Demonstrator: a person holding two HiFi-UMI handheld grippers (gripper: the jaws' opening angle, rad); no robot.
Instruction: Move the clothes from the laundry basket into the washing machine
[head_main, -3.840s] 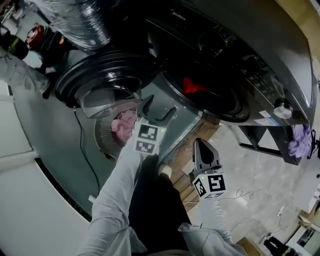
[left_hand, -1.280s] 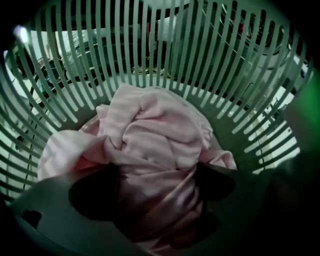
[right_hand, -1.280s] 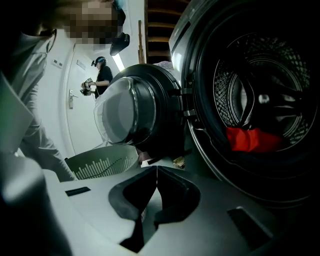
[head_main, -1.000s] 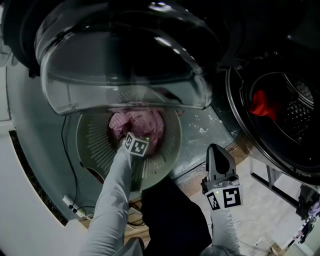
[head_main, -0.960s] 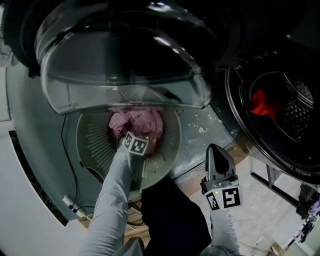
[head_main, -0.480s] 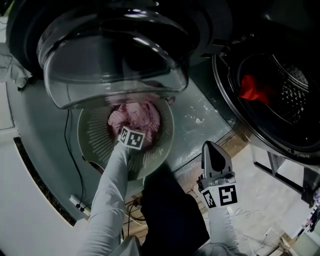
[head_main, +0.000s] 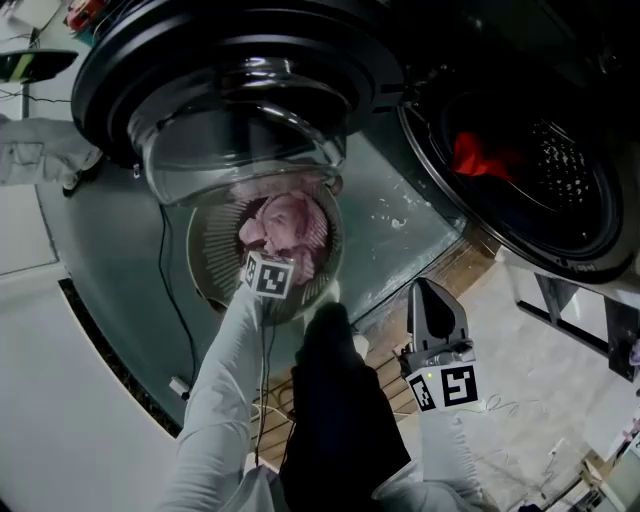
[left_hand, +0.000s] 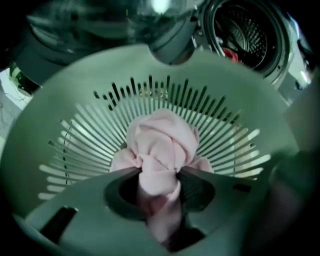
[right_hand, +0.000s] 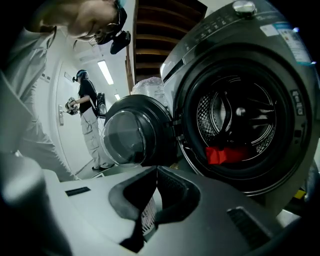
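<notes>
A pale pink garment (head_main: 290, 222) lies bunched in the round grey-green slatted laundry basket (head_main: 205, 250), below the washing machine's open glass door (head_main: 240, 110). My left gripper (head_main: 275, 250) points steeply down into the basket. Its jaws have just been closing and are now shut on a fold of the pink garment (left_hand: 160, 145), which shows between the left gripper's (left_hand: 157, 172) pads. My right gripper (head_main: 432, 300) hangs shut and empty beside the basket. In its own view the right gripper (right_hand: 156, 172) faces the open drum (right_hand: 235, 125), where a red garment (right_hand: 225, 154) lies.
The open door (right_hand: 127, 137) juts out over the basket, close above the left hand. A black cable (head_main: 170, 290) runs across the floor at left. A white cloth (head_main: 40, 160) lies at far left. Another person (right_hand: 90, 120) stands in the background.
The left gripper has risen with the pink garment pinched in it, so the cloth stands higher in the basket. The right gripper has also lifted a little.
</notes>
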